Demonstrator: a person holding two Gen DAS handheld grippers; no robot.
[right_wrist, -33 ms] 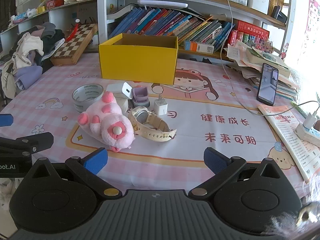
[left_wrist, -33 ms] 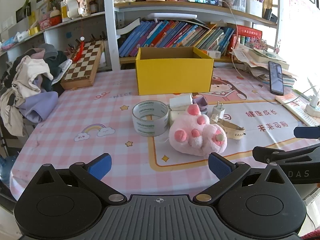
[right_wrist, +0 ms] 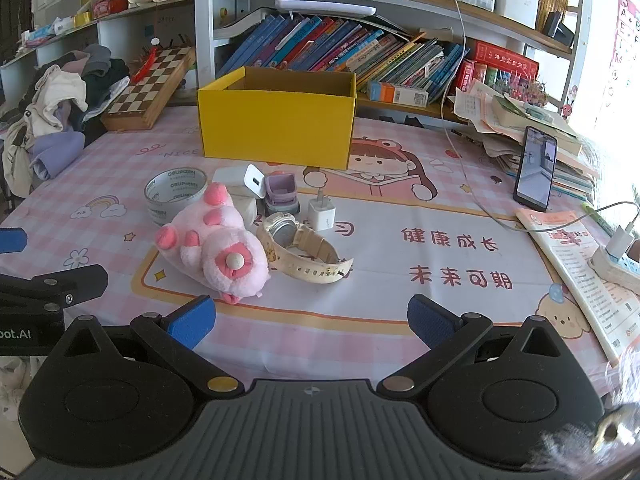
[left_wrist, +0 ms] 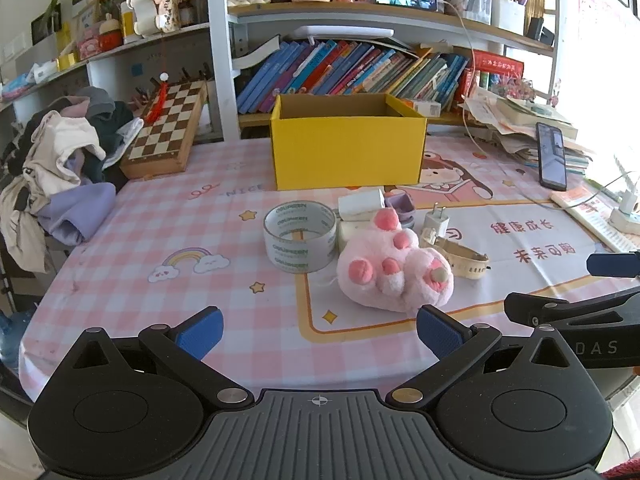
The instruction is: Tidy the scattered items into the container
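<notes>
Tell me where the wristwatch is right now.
The cream wristwatch lies on the table mat, touching the right side of the pink plush toy, just in front of the white charger plug and well short of the yellow box.

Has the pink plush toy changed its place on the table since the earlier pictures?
No. The pink plush toy lies in the same spot beside the tape roll, in front of the yellow box, with no shift in either view.

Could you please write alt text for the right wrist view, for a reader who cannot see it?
An open right tool hovers over a pink checked tablecloth before a pink plush toy, cream wristwatch, tape roll and white charger. Behind them stands an open yellow box.
</notes>
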